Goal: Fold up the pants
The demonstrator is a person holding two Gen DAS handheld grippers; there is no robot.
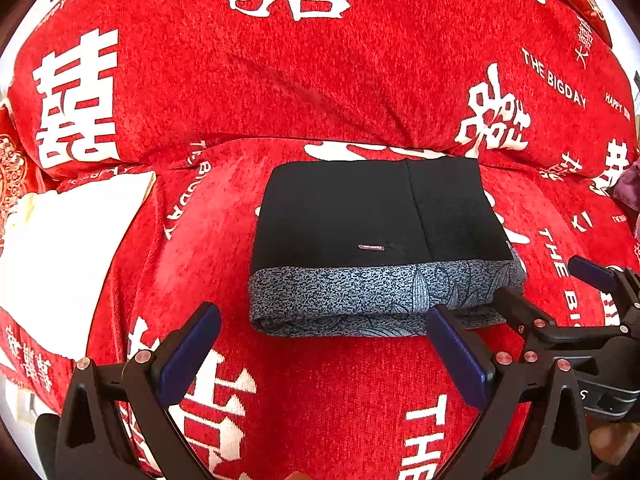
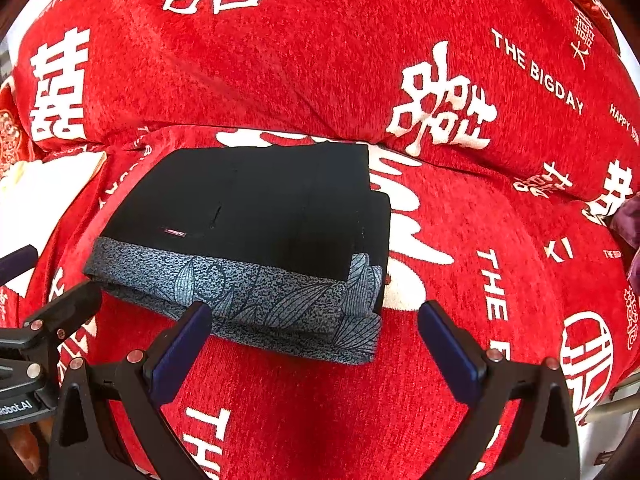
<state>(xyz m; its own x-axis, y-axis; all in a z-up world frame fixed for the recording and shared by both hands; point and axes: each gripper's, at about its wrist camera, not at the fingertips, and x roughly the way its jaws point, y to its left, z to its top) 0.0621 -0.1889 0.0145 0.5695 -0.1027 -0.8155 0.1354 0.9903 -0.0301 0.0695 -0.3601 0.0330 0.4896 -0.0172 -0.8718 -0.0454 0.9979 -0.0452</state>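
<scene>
The pants (image 1: pixel 360 220) lie folded into a compact rectangle on the red sofa seat (image 1: pixel 320 380): black cloth on top, grey leaf-patterned layers along the near edge. They also show in the right wrist view (image 2: pixel 256 216). My left gripper (image 1: pixel 324 316) is open and empty, just in front of the near edge. My right gripper (image 2: pixel 316 314) is open and empty at the bundle's near right corner. The right gripper shows at the right of the left wrist view (image 1: pixel 548 280); the left gripper shows at the left edge of the right wrist view (image 2: pixel 48 276).
The red sofa cover with white lettering rises into a back cushion (image 1: pixel 280 80) behind the pants. A white cloth (image 1: pixel 60 260) lies on the seat to the left. A dark purple item (image 2: pixel 628 224) sits at the far right.
</scene>
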